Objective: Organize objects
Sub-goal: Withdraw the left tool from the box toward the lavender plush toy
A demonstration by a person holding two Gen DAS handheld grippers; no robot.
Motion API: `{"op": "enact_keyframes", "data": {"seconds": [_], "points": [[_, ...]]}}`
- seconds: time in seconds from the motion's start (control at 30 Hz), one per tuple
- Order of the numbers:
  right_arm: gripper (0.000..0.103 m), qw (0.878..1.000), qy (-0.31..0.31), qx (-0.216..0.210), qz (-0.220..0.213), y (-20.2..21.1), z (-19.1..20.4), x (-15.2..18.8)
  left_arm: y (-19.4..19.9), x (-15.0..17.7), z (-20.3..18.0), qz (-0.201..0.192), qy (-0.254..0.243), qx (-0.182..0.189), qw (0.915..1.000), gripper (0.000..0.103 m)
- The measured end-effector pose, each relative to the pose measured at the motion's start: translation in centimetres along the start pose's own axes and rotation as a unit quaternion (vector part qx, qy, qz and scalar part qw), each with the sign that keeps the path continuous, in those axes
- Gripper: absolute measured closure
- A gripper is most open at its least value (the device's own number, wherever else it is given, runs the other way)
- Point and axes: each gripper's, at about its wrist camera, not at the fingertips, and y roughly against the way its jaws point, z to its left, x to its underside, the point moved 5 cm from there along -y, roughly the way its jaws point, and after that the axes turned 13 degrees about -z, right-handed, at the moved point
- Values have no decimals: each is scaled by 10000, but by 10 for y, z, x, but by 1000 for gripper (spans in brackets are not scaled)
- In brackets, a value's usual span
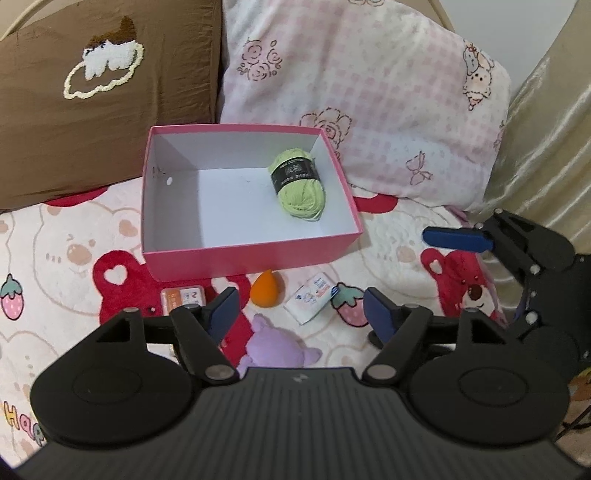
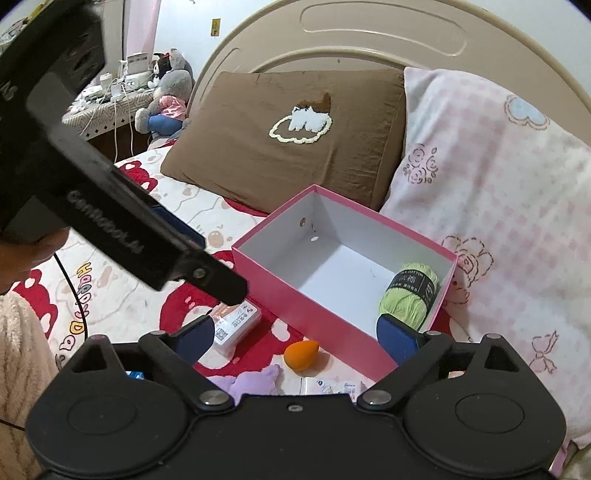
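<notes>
An open pink box sits on the bed with a green yarn ball in its right part. In front of the box lie an orange drop-shaped sponge, a small orange-and-white box, a white packet and a purple plush. My left gripper is open and empty above these small things. My right gripper is open and empty near the box's front corner; it also shows at the right of the left wrist view.
A brown pillow and a pink checked pillow lean behind the box. The bed cover has red bear prints. The left gripper's body crosses the right wrist view. A headboard stands behind.
</notes>
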Motion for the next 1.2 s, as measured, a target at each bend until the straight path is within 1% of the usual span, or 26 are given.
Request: {"op": "enact_keyframes", "data": {"seconds": [0.07, 0.17, 0.27, 0.33, 0.43, 0.5, 0.57, 0.73, 0.87, 0.93, 1.0, 1.07, 1.13, 1.2], "points": [[6, 10000, -62, 37, 20, 1, -1, 1, 1, 5, 2, 22, -19, -45, 10000, 25], [6, 9998, -170, 27, 38, 3, -2, 4, 0, 14, 7, 67, 83, -68, 9999, 18], [6, 9994, -334, -104, 77, 4, -2, 10, -3, 24, 13, 108, 161, -128, 9997, 12], [6, 9989, -370, -268, 103, 4, 1, 16, -5, 32, 17, 101, 235, -190, 9995, 6], [6, 9984, -227, -497, 162, 4, 10, 25, -10, 44, 24, 97, 480, -222, 9986, 6], [6, 9981, -155, -550, 229, 2, 15, 31, -12, 51, 31, -29, 886, -226, 9958, 6], [6, 9978, -115, -579, 293, -1, 20, 35, -16, 59, 35, -10, 1127, -208, 9934, 6], [6, 9974, -2, -617, 374, -7, 29, 45, -26, 82, 36, 147, 1148, -218, 9930, 6], [6, 9959, -183, -757, 460, -11, 29, 50, -34, 97, 39, 279, 1174, -229, 9924, 6], [7, 9955, -116, -803, 486, -12, 31, 53, -37, 102, 42, 307, 1112, -334, 9928, 6], [7, 9961, 244, -715, 462, -12, 34, 57, -39, 106, 48, 218, 1265, -472, 9906, 6], [6, 9957, 539, -605, 450, -14, 34, 61, -44, 110, 52, 285, 1327, -547, 9892, 7], [6, 9955, 495, -616, 524, -19, 32, 65, -50, 116, 56, 352, 1374, -613, 9880, 7], [7, 9954, 387, -661, 572, -23, 31, 69, -56, 125, 60, 367, 1481, -790, 9851, 9]]}}
